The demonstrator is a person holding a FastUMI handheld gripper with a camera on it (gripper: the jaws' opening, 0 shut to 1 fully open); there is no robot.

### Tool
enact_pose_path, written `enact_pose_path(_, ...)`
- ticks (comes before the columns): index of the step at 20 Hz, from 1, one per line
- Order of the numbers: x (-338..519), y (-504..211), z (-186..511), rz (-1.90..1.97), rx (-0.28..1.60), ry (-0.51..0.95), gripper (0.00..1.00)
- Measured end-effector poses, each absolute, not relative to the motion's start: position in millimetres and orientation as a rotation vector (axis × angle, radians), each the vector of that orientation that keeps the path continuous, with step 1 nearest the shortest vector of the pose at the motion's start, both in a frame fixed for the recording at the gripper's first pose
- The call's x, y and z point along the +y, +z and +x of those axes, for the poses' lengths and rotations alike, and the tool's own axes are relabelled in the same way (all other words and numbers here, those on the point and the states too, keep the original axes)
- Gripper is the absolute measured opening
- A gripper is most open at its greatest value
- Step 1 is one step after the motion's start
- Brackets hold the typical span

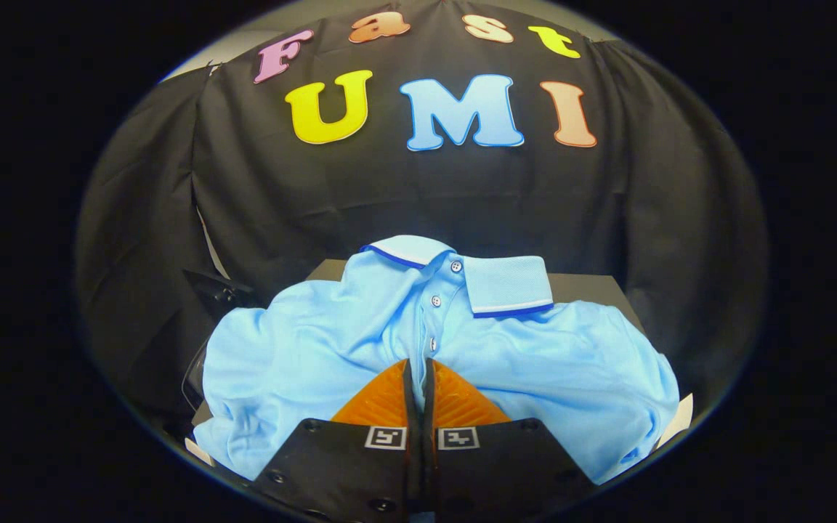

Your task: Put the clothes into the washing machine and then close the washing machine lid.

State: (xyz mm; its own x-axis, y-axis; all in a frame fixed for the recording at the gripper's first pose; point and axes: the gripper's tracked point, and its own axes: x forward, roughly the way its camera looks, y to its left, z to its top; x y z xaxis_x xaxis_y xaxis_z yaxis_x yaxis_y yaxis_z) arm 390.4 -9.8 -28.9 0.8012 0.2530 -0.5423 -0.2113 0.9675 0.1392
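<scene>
1. A light blue short-sleeved polo shirt (317, 349) of knit fabric lies spread and rumpled across the lower middle of the frame, its collar (trimmed with a white and dark blue stripe) pointing up toward the frame's centre.
2. The shirt's button placket (434, 301) runs down from the collar toward the fingers; three small buttons show along it.
3. The gripper (418, 372) enters from the bottom centre of the frame. Its two fingers stand drawn together with only a thin slit between them, their tips set on the shirt's fabric right at the lower end of the placket. Whether a fold of cloth is pinched in that slit cannot be told.
4. Under the shirt, a dark flat surface (585, 287) shows beside the collar at right of centre, and pale edges peek out at the garment's lower corners.
5. Black cloth (280, 189) hangs as the wall across the upper half of the frame, behind the shirt.
</scene>
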Motion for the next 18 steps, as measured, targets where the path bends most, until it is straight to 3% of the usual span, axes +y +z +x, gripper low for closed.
enact_pose_path(18, 2.9, 111.8, 372.1, 0.212, 0.225, 0.307, 0.02)
